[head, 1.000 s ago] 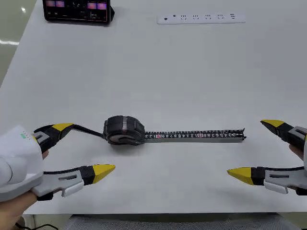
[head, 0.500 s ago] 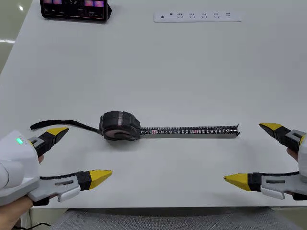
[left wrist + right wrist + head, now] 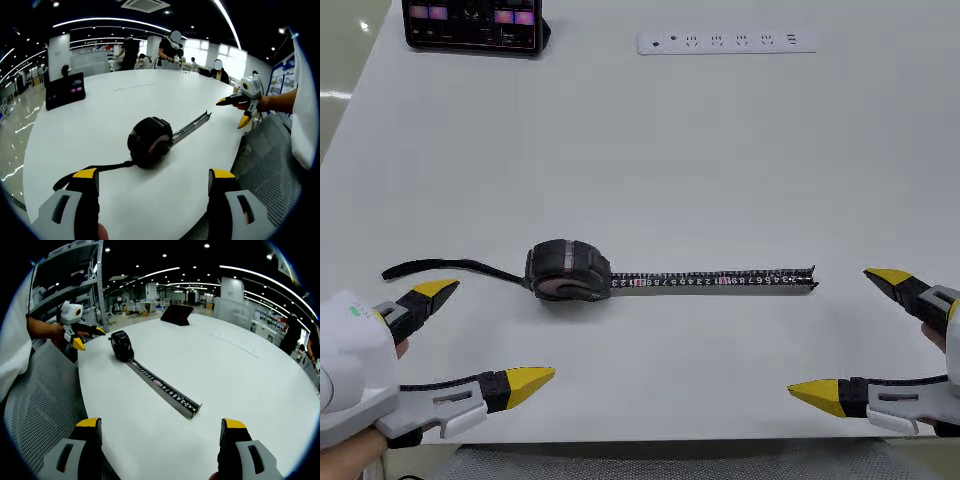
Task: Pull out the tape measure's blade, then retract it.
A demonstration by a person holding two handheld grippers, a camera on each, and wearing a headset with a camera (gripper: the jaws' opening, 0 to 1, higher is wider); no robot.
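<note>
Black scale figures line the extended blade [image 3: 715, 280] on the desk [image 3: 720, 150], too small to make out; no other lettering legible

Head view looks down; gripper views face inward, sharing tape measure [image 3: 567, 271].

Tape measure [image 3: 567, 271] on table [image 3: 720, 170], blade [image 3: 715, 280] extending right, power strip [image 3: 728, 41] far behind

left gripper [image 3: 503, 329] draws back toward 7 o'clock | its upper jaw now sits apart from wrist strap [image 3: 430, 266] | strap's far end now lies uncovered
</note>
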